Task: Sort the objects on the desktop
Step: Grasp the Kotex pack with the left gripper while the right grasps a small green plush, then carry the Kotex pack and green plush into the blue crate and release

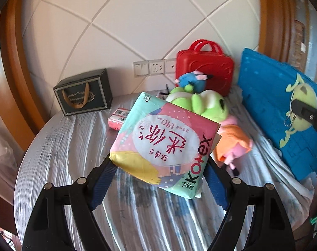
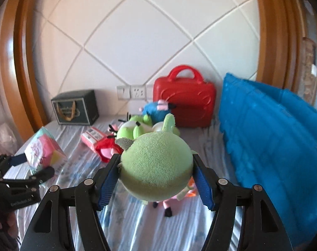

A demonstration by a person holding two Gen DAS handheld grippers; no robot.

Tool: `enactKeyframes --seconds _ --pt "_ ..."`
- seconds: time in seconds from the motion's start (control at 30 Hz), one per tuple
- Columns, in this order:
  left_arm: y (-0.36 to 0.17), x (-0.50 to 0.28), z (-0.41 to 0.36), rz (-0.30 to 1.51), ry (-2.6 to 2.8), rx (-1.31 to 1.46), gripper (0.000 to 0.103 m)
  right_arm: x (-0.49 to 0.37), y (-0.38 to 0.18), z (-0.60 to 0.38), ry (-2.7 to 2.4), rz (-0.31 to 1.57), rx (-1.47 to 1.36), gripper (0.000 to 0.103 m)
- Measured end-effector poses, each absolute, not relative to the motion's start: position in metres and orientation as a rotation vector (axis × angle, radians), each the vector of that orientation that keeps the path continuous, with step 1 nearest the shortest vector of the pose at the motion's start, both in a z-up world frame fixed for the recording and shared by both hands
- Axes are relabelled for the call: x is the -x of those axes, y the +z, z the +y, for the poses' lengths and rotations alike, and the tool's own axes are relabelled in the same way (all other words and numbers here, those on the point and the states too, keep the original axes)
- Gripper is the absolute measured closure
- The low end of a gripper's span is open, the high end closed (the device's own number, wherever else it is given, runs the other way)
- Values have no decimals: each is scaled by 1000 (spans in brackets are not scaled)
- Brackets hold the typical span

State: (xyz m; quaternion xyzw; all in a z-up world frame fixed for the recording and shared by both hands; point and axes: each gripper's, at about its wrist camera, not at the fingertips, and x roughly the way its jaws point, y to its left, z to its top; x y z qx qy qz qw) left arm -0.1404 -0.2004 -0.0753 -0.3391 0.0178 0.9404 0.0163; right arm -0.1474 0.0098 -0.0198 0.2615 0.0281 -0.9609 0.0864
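A: Pastel plastic fills the left wrist view: the left claw [image 1: 159, 167] is clenched on a Kotex pad pack [image 1: 164, 138], its blue pads pressing the pack's two near edges, and the pack is held up off the striped bed sheet [image 1: 60, 152].

B: And beyond that claw?

A: Straight ahead, past the pack, a green frog plush [image 1: 202, 102] lies with a blue plush [image 1: 195, 79] behind it and a red plastic case [image 1: 206, 71] against the padded wall. Ahead and left sit a small pink packet [image 1: 117, 119] and, further off, a dark gift box [image 1: 83, 93]. To the right lies an orange-and-pink plush [image 1: 231, 144], and beyond it a blue pillow [image 1: 279, 108]. The right claw's black tip [image 1: 309, 113] pokes in at the far right.

B: The right wrist view?

A: The right claw [image 2: 156, 171] grips a round green plush [image 2: 156, 167] between its blue pads, raised above the sheet [image 2: 127, 226]. Under it, part of a pink plush [image 2: 169, 205] shows. Ahead lie a red plush [image 2: 108, 148], the pink packet [image 2: 93, 138], the frog plush [image 2: 135, 127] and the blue plush [image 2: 156, 108] before the red case [image 2: 185, 104]. Far left, the left claw [image 2: 33, 165] holds the pad pack [image 2: 43, 152]; the gift box [image 2: 74, 108] stands beyond it. The blue pillow [image 2: 269, 138] is at the right.
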Motion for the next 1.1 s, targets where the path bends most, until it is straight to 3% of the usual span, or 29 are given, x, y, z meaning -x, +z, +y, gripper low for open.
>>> enactKeyframes --seconds 0.43,1.1 --pt "-34 110 -112 109 2891 828 22 58 37 76 -3063 121 -426 36" --pt "32 128 180 182 2798 596 22 61 80 329 -3180 117 -270 35"
